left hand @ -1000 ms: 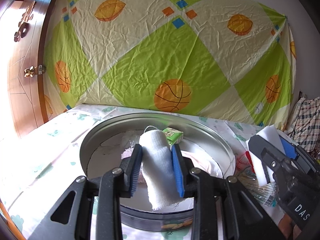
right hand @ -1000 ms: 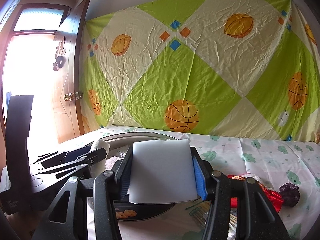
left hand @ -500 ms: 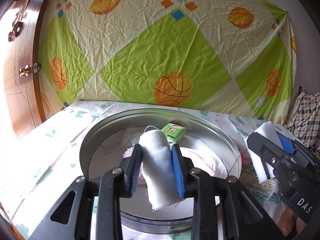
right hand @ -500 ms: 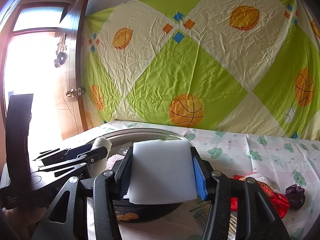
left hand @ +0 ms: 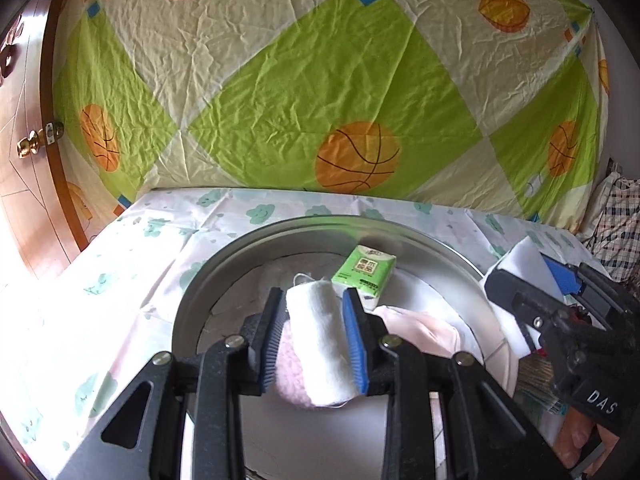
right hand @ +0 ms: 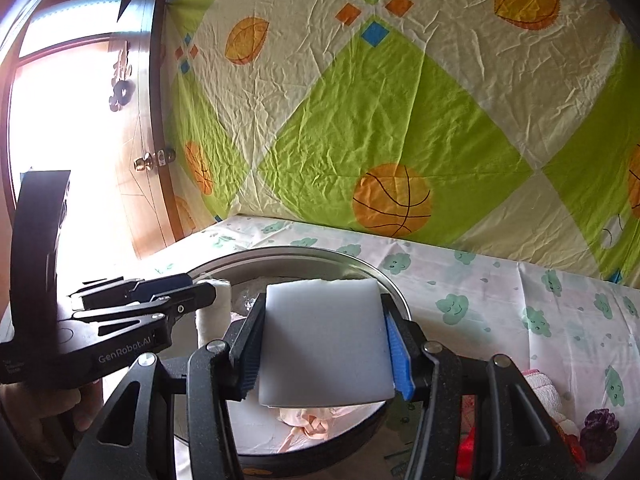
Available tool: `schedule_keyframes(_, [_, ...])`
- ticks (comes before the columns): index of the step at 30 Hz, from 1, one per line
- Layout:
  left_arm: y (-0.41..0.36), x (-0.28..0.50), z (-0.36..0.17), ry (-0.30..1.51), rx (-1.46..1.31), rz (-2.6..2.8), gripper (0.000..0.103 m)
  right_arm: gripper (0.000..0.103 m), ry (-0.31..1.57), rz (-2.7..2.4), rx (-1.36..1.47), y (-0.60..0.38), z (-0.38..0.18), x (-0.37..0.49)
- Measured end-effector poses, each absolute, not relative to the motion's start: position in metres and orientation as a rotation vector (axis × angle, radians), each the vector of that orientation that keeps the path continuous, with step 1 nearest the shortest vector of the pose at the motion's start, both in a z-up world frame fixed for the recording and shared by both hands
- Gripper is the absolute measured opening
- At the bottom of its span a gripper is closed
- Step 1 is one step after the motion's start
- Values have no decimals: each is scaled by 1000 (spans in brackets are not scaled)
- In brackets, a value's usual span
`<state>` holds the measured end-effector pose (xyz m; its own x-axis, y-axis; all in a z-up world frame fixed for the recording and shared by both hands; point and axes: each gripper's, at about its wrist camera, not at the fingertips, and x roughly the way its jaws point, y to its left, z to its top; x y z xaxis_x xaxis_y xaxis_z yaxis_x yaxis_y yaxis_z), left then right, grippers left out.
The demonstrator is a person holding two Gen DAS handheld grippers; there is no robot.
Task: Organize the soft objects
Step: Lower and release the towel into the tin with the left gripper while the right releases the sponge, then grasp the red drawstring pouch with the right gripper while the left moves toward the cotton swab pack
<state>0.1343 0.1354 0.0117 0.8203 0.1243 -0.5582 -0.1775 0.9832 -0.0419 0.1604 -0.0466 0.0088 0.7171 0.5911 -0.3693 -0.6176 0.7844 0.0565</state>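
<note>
From the left wrist we see our left gripper (left hand: 314, 336) clamped on a white cloth roll (left hand: 320, 344) above the round tin (left hand: 208, 276), with a green tissue pack (left hand: 364, 268) inside; only the right wrist shows our right gripper (right hand: 324, 344) gripping a white sponge (right hand: 324, 340)

A: What colours do you see on your sheet (left hand: 320, 80)?

B: Green and cream squares, with orange basketballs, orange leaves and small blue and orange diamonds.

A: And your cloth (right hand: 500, 300)?

B: White, with little green smiling clouds.

A: Your tin (left hand: 440, 256)?

B: Shiny silver inside. It holds a green pack (left hand: 366, 266), a fluffy pink thing (left hand: 290, 376) and a pale pink cloth (left hand: 420, 328).

A: Your roll (left hand: 320, 340) and sponge (right hand: 324, 340)?

B: Both white, between blue pads (left hand: 356, 344) on black arms. Your door (right hand: 140, 184) is brown with a gold knob.
</note>
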Motion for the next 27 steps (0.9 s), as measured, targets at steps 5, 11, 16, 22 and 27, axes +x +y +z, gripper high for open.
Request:
schedule_keyframes(5, [145, 155, 11, 658, -73, 191, 29, 55, 472, 684, -104, -26, 4, 187])
schedule_keyframes(11, [152, 166, 0, 702, -77, 206, 29, 56, 567, 674, -135, -8, -11, 217])
schedule_keyframes(16, [151, 163, -4, 706, -69, 217, 30, 67, 600, 663, -147, -2, -16, 225])
schedule_keyframes(22, [146, 154, 2, 673, -88, 218, 62, 69, 562, 638, -137, -16, -11, 215])
schedule_keyframes(27, [131, 139, 7, 627, -74, 210, 75, 70, 520, 640, -135, -31, -5, 194])
